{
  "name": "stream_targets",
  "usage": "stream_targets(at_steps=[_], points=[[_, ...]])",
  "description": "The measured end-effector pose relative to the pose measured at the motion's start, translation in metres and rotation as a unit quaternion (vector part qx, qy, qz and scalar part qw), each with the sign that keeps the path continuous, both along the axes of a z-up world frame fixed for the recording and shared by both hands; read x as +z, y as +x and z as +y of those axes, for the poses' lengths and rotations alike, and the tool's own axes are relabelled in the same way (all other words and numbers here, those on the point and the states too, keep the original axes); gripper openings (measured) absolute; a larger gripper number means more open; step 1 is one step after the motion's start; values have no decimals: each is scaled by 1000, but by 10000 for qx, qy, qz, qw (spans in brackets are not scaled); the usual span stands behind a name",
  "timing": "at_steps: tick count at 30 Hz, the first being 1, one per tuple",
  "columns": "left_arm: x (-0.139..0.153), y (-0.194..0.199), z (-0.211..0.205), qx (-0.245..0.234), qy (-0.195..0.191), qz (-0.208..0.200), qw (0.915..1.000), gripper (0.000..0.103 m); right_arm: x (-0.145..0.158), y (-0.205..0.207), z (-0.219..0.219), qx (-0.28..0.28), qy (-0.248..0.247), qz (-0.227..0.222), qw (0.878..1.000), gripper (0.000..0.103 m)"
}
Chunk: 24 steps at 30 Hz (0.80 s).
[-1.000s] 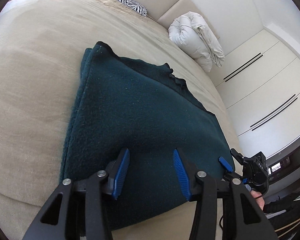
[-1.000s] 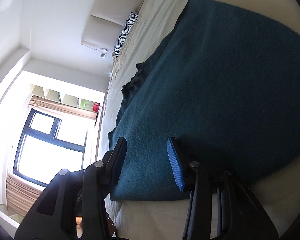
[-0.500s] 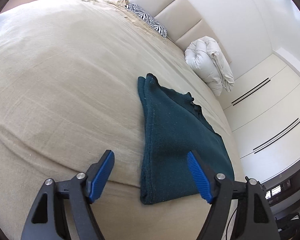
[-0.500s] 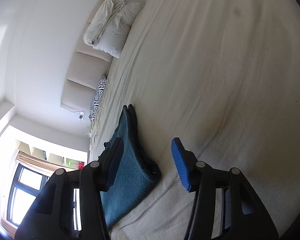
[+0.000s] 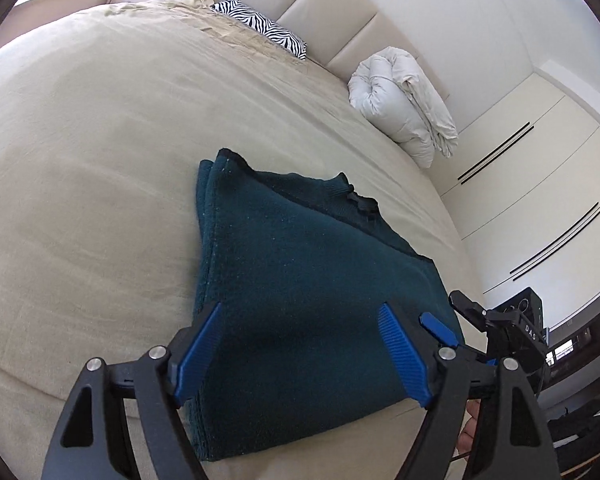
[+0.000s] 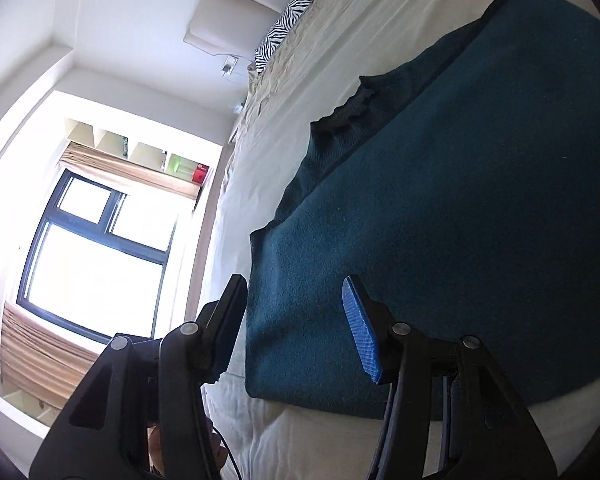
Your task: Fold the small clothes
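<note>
A wide bed with a beige cloth cover [image 5: 100,168] stretches away ahead of both claws. On it, just in front of the left claw [image 5: 300,354] and reaching under the space between its blue ribbed pads, lies the folded dark teal knitted garment [image 5: 300,272], flat, with its ribbed collar on the far side. The left claw's jaws are opening and stand spread wide; the cloth lies below them and they pinch nothing. The right claw [image 6: 296,320] hangs over the near corner of the same garment [image 6: 460,200], jaws partly spread, nothing gripped between them. Far beyond the left claw, against the padded headboard, sit a rolled white duvet [image 5: 404,104] and a zebra-striped pillow [image 5: 260,30].
</note>
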<state>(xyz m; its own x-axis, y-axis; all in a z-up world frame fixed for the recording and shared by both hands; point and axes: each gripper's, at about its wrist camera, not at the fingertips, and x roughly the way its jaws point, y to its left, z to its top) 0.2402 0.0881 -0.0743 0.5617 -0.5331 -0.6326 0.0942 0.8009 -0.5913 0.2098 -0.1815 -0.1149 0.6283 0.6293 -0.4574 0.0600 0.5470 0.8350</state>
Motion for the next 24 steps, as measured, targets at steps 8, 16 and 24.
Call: stream_targets(at_steps=[8, 16, 24], points=[[-36, 11, 27, 286, 17, 449, 9986, 81, -20, 57, 50, 424, -588, 297, 9969, 50], [-32, 14, -13, -319, 722, 519, 9955, 97, -23, 47, -16, -58, 146, 151, 9998, 52], [-34, 25, -20, -498, 487, 752, 9947, 95, -10, 42, -20, 100, 426, 114, 9990, 52]])
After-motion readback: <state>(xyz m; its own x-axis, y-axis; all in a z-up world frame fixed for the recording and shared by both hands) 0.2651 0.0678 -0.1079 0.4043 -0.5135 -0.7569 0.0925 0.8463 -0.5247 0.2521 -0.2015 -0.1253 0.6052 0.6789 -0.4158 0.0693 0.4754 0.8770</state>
